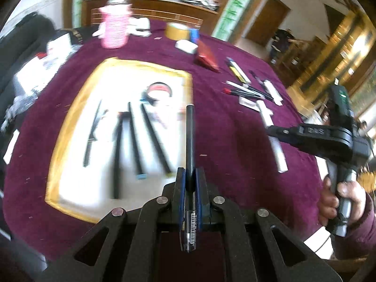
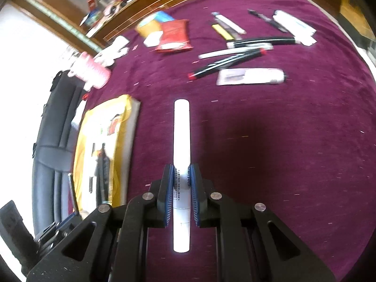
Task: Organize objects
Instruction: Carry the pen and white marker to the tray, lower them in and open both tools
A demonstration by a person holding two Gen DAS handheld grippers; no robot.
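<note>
Left wrist view: the left gripper (image 1: 190, 176) has its blue pads pinching a black pen (image 1: 189, 141). The pen points forward, up off the purple tablecloth (image 1: 223, 145). A small white barcode sticker sits on the pen's near end; its print is too small to read. Under and to the left lies a white tray with a yellow rim (image 1: 56, 141). In the tray lie several long black pens (image 1: 134, 138) side by side, and a red and black ring-shaped thing (image 1: 159, 89) at the far end. It is too blurry to name. To the right, on the cloth, is a loose pile of pens and markers (image 1: 249, 89). Farther back stand a pink cup-like holder (image 1: 115, 30), a roll of yellow tape (image 1: 176, 30) and a red packet (image 1: 208, 57). At the right edge a hand (image 1: 340, 202) holds the right gripper (image 1: 272, 130), whose tongs pinch a white stick.

Right wrist view: the right gripper (image 2: 182, 178) has its blue pads squeezing a white tube-shaped marker (image 2: 181, 136), held above the purple cloth (image 2: 282, 152). Grey writing runs along the tube by the pad and looks like "deli". The yellow-rimmed tray (image 2: 82, 145) is to the left, with black pens (image 2: 103, 164) inside. Beyond, the pile of pens (image 2: 235, 56), a flat white package (image 2: 251, 76) and the red packet (image 2: 175, 35) lie on the cloth.
</note>
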